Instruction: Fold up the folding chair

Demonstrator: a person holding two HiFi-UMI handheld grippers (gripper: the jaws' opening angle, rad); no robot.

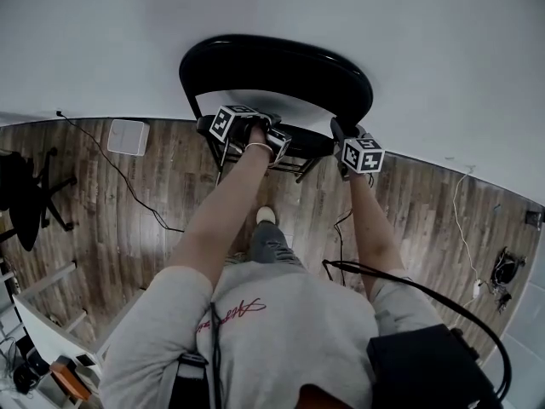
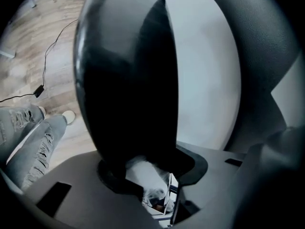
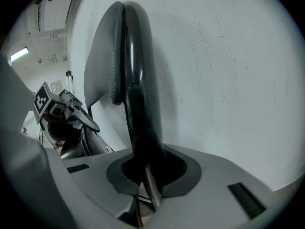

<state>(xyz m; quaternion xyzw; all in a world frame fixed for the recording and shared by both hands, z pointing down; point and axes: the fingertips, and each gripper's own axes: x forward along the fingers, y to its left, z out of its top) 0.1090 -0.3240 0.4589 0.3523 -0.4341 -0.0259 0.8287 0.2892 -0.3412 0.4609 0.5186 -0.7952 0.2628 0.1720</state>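
The black folding chair stands against the white wall, its curved backrest (image 1: pixel 281 62) above the padded seat (image 1: pixel 306 141). My left gripper (image 1: pixel 247 128) is at the seat's left front. In the left gripper view the dark seat edge (image 2: pixel 124 80) runs down between the jaws of the left gripper (image 2: pixel 152 171), which are shut on it. My right gripper (image 1: pixel 345 135) is at the backrest's right end. In the right gripper view the backrest's black edge (image 3: pixel 136 89) drops into the right gripper (image 3: pixel 147 175), whose jaws are closed on it. The left gripper (image 3: pixel 57 106) shows at that view's left.
The person's jeans leg (image 2: pixel 33 137) and a white shoe (image 1: pixel 266 216) are on the wooden floor just in front of the chair. Cables (image 1: pixel 128 181) trail across the floor. An office chair (image 1: pixel 30 198) stands at the left and a white box (image 1: pixel 128 136) sits by the wall.
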